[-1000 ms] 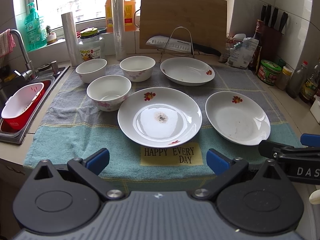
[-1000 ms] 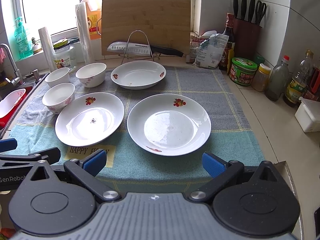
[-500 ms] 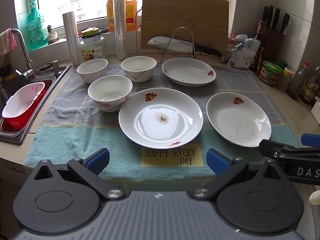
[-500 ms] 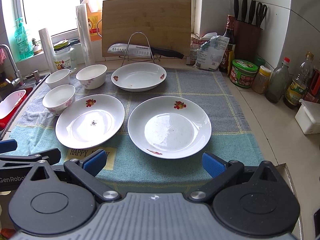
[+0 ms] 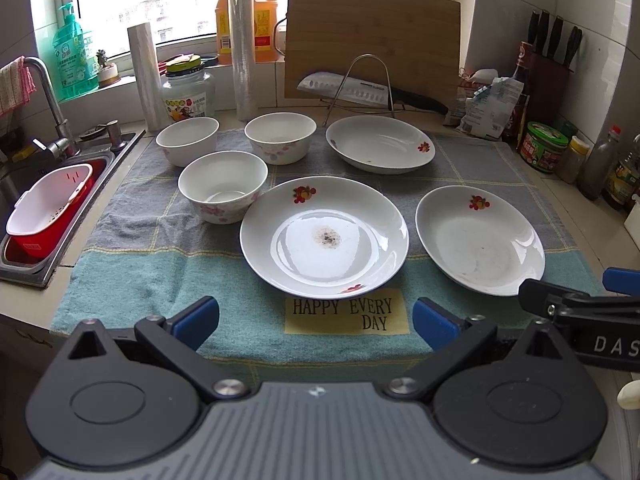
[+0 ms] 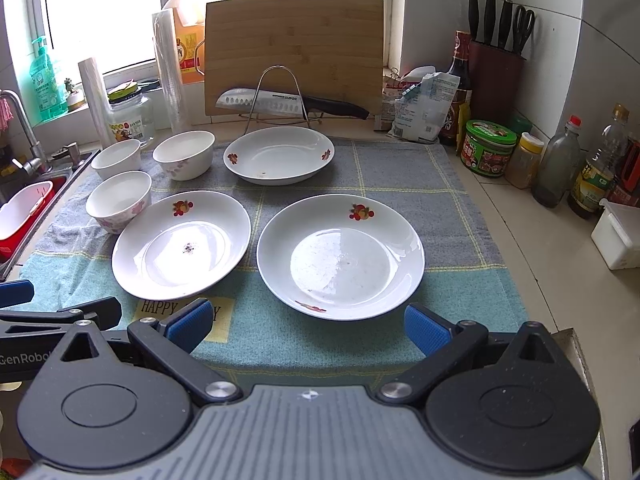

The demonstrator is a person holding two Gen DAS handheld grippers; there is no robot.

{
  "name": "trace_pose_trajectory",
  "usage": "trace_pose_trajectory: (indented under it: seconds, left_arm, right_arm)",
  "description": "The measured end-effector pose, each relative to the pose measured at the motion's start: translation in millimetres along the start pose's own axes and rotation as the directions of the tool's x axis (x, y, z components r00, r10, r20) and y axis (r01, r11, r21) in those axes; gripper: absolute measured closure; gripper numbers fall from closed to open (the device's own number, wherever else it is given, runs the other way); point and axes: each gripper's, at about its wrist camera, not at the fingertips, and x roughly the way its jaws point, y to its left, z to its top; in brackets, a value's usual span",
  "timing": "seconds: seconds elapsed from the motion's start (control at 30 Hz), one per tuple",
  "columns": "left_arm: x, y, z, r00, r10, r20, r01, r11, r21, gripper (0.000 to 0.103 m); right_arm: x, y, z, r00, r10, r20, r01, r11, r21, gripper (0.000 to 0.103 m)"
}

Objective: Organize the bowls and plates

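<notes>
Three white plates with fruit prints lie on the towel: a middle plate [image 5: 324, 236] [image 6: 182, 242] with dark specks, a right plate [image 5: 480, 240] [image 6: 340, 256], and a far plate [image 5: 380, 144] [image 6: 279, 155]. Three white floral bowls stand at the left: a near bowl [image 5: 223, 186] [image 6: 119, 201], a far left bowl [image 5: 187, 141] [image 6: 116, 159] and a far middle bowl [image 5: 280, 138] [image 6: 183, 154]. My left gripper [image 5: 316, 320] hangs open just short of the middle plate. My right gripper [image 6: 306, 322] is open in front of the right plate. Neither holds anything.
A teal and grey towel [image 5: 168, 264] covers the counter. The sink [image 5: 28, 216] with a red and white basket lies at the left. A cutting board [image 6: 294, 52], a knife on a wire rack [image 6: 280, 100], jars and bottles [image 6: 556, 168] line the back and right.
Both grippers have eased slightly forward and lower toward the plates. The dishes have not moved.
</notes>
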Motion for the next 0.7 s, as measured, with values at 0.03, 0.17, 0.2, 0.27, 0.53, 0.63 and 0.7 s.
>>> trace_pose_trajectory:
  seconds: [0.03, 0.17, 0.2, 0.27, 0.53, 0.63, 0.7]
  left_arm:
    - [-0.1, -0.2, -0.2, 1.0, 0.001, 0.0, -0.001, 1.0, 0.0, 0.001]
    - [-0.1, 0.0, 0.2, 1.0, 0.001, 0.0, -0.001, 1.0, 0.001, 0.001]
    - [-0.2, 0.0, 0.3, 1.0, 0.002, 0.0, -0.002, 1.0, 0.0, 0.001]
    - [-0.3, 0.1, 0.4, 1.0, 0.002, 0.001, -0.002, 1.0, 0.0, 0.001]
    - [-0.3, 1.0, 0.6, 1.0, 0.002, 0.001, -0.002, 1.0, 0.001, 0.001]
    - [-0.5, 1.4, 1.4, 1.0, 0.0, -0.001, 0.0, 1.0, 0.0, 0.001]
    - [-1.5, 1.5, 3.3, 1.0, -0.001, 0.003, 0.001, 1.0, 0.003, 0.001]
  right_arm:
    - [0.1, 0.1, 0.1, 1.0, 0.0, 0.0, 0.0, 1.0, 0.0, 0.0]
    - [0.4, 0.3, 0.7, 1.0, 0.0, 0.001, 0.0, 1.0, -0.001, 0.0]
    - [0.5, 0.2, 0.7, 1.0, 0.0, 0.001, 0.0, 1.0, -0.002, 0.0]
    - [-0.2, 0.3, 1.5, 1.0, 0.0, 0.005, 0.0, 1.0, -0.002, 0.0]
    - [0.3, 0.6, 1.0, 1.0, 0.0, 0.008, 0.0, 1.0, -0.001, 0.0]
    - [0.6, 0.6, 2.0, 1.0, 0.0, 0.01, 0.0, 1.0, -0.001, 0.0]
    - [0.3, 0.6, 2.9, 1.0, 0.0, 0.013, 0.0, 1.0, -0.002, 0.0]
